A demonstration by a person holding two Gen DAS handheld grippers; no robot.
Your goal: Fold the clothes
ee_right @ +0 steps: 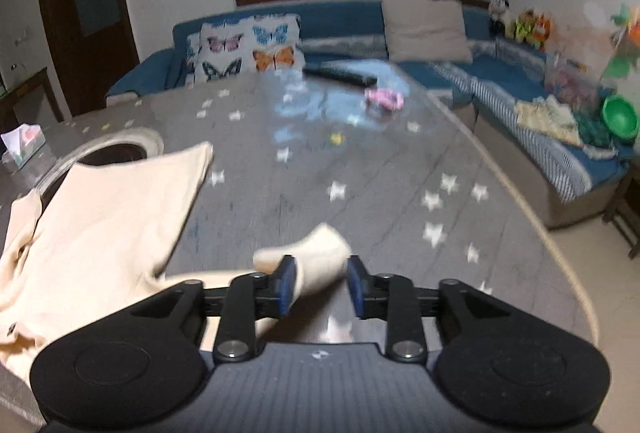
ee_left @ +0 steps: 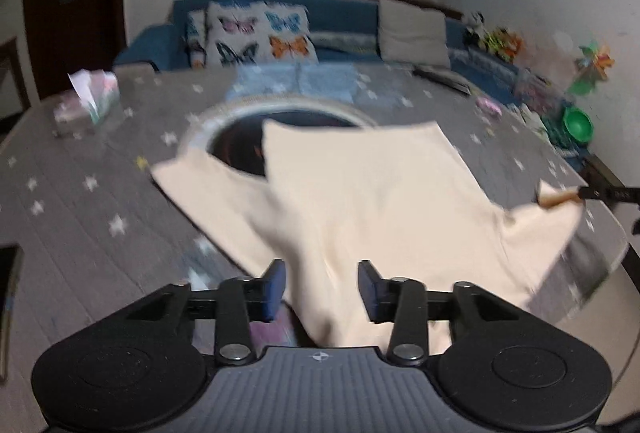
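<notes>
A cream garment (ee_left: 360,189) lies partly folded on the grey star-patterned table (ee_left: 80,201), covering part of a round dark opening (ee_left: 240,145). My left gripper (ee_left: 322,287) is open, with a bunched edge of the garment lying between its blue pads; they do not press on it. In the right wrist view the garment (ee_right: 100,217) lies at the left. My right gripper (ee_right: 322,283) is open, with a rolled sleeve end (ee_right: 312,257) between its pads. The right gripper's fingers (ee_left: 600,193) show at the far right of the left view, at the sleeve.
A tissue box (ee_left: 88,101) stands at the table's far left. A remote (ee_right: 340,75) and a pink item (ee_right: 384,99) lie at the far end. A blue sofa (ee_right: 500,81) with cushions runs behind and along the right. A green bowl (ee_right: 620,115) sits on it.
</notes>
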